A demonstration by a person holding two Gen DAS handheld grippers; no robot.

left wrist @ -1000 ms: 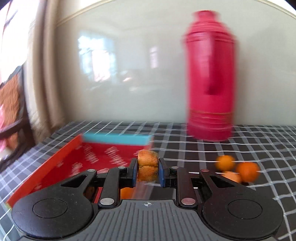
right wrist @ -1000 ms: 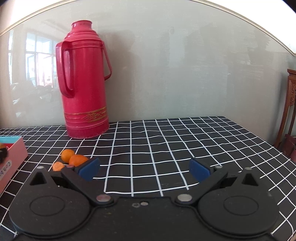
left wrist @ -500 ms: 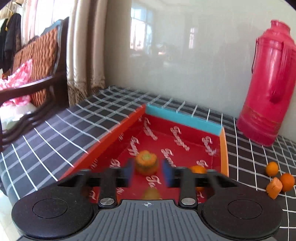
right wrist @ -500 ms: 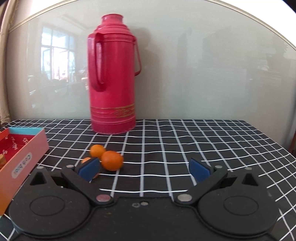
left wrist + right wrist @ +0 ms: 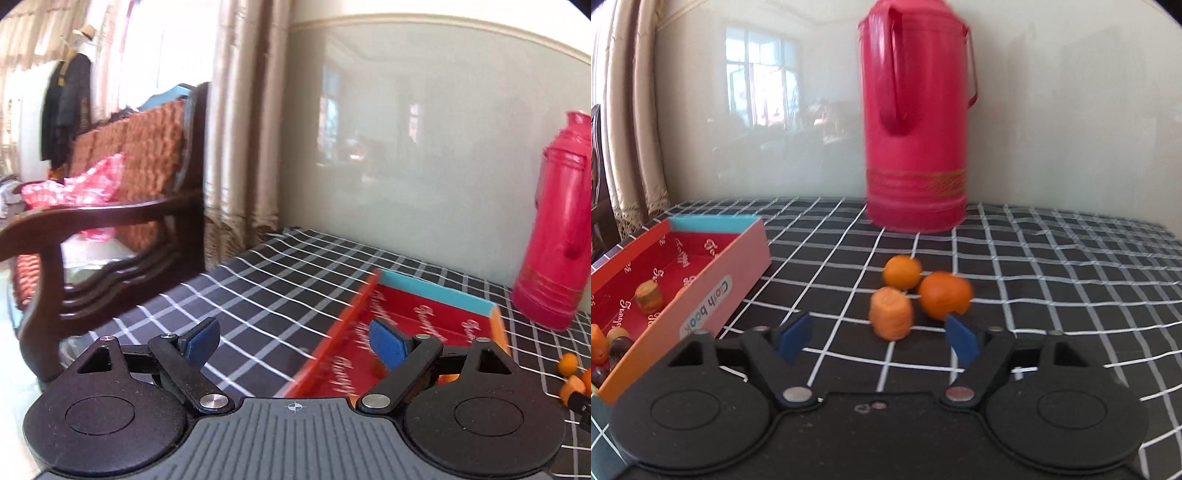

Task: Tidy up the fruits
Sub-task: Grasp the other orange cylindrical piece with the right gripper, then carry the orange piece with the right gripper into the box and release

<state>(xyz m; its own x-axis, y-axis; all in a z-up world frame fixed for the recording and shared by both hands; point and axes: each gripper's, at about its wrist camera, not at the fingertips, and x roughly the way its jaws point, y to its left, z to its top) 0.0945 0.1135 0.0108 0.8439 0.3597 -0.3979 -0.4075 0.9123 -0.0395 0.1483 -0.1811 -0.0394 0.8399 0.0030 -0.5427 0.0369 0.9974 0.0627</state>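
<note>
The right claw (image 5: 877,338) stood wide, blue pads (image 5: 793,336) spread and nothing between them, low over the black checked worktop (image 5: 1052,295). Just ahead of it sat three loose pieces close together: an orange ridged chunk (image 5: 891,313) nearest, a large orange (image 5: 943,300) beside it on the right, touching or nearly so, and a small orange (image 5: 902,272) just behind. To the left lay the open box (image 5: 738,273), red inside with pale script too smeared to read; its pink outer wall carried a white oval label (image 5: 706,311) reading "Cloth boo", the rest cut off by the claw. Inside it rested a brownish round piece (image 5: 648,295) on the red floor, and at the near corner an orange piece (image 5: 598,342) with some dark fruits (image 5: 618,346). Behind the oranges rose the red thermos (image 5: 916,122), upright, with a gold patterned band near its base, against the pale wall.

Over to the left claw (image 5: 293,343): wide too, and empty, its left pad over bare worktop and its right pad over the box's red floor (image 5: 424,325). Script showed there as well, blurred past reading. Beyond stood a teal end wall (image 5: 436,291), the thermos far right, and a dark wooden chair (image 5: 110,229) off the worktop's left edge.
</note>
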